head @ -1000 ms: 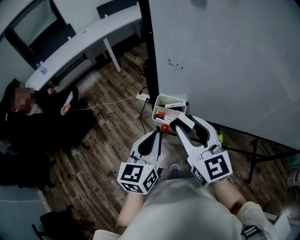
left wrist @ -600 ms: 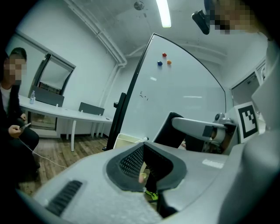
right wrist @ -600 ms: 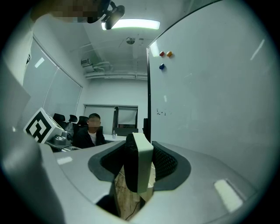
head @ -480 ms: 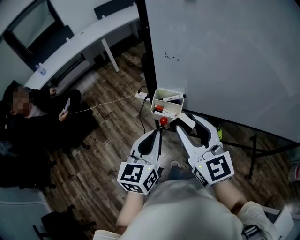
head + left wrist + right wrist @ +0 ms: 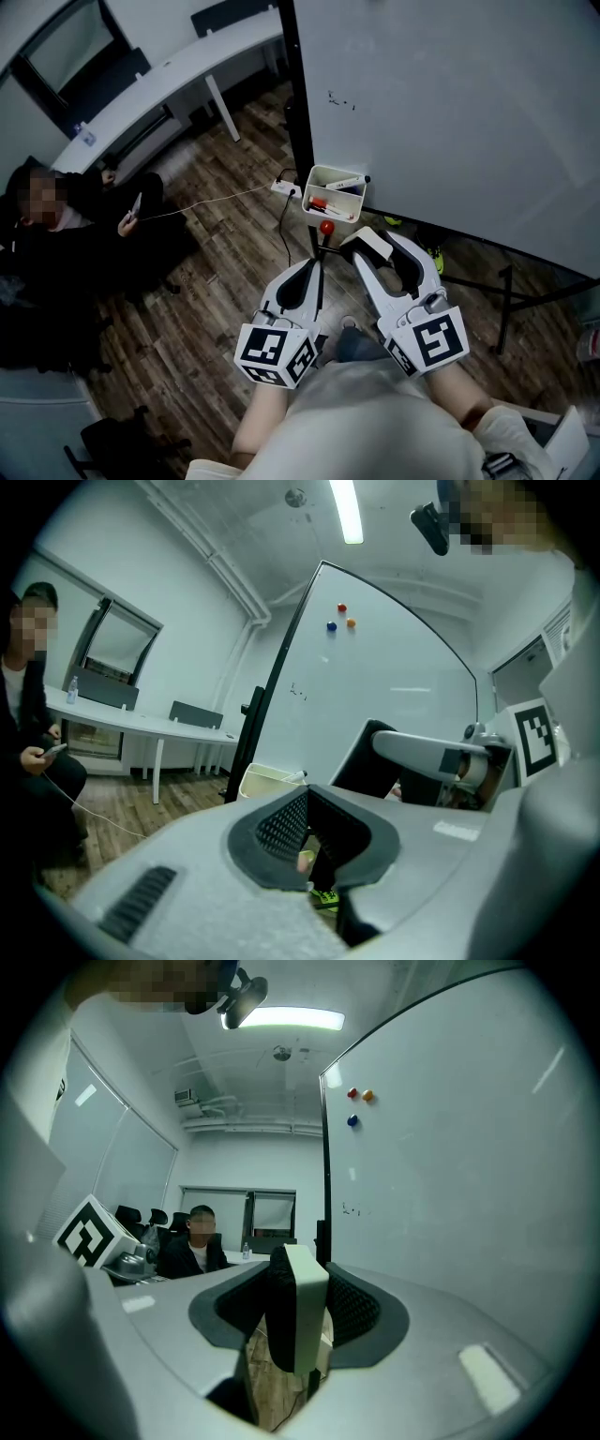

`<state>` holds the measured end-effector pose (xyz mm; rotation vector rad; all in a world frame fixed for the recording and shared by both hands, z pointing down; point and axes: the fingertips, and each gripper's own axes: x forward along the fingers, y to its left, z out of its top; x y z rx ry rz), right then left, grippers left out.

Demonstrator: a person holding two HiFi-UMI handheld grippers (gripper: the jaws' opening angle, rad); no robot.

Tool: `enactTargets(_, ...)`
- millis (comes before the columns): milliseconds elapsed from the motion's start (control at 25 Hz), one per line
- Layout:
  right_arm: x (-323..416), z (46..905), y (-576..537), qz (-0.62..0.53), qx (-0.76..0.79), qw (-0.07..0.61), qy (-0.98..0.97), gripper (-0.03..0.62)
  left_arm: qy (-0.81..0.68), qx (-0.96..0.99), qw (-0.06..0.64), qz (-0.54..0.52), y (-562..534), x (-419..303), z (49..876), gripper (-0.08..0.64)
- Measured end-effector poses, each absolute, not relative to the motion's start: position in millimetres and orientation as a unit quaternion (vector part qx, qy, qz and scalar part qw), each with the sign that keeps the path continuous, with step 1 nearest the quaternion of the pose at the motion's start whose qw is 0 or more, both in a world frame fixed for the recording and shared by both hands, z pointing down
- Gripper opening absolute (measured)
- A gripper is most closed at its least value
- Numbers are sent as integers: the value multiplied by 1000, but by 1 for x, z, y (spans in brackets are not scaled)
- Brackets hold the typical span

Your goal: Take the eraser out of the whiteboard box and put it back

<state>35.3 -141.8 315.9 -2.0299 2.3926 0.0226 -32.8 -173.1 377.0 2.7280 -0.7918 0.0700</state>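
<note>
Here, seen from above, a person holds a gripper in each hand in front of a large whiteboard (image 5: pixel 450 103) on a dark stand. The right gripper (image 5: pixel 378 246) points at the board, and its fingers pinch a whiteboard eraser (image 5: pixel 371 242) that stands on edge between them, with its white back to one side and its dark felt to the other. The eraser is out of the box, in the air just in front of it. The small cream box (image 5: pixel 311 186) hangs at the board's lower left corner, with a red marker (image 5: pixel 319 203) and a white marker (image 5: pixel 346 183) lying inside. The left gripper (image 5: pixel 317 272) is beside the right one, its fingers pressed together on nothing. At the far left a person in dark clothes (image 5: pixel 66 244) sits on the wooden floor (image 5: pixel 234 244) near a long white worktop (image 5: pixel 159 80).
</note>
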Motion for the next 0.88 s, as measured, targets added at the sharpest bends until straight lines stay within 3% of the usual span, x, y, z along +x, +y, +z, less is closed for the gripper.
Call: enactTargets(880,23,317,-111,3,-648,6,762,187,-275,950,143,24,-143,-44,375,2)
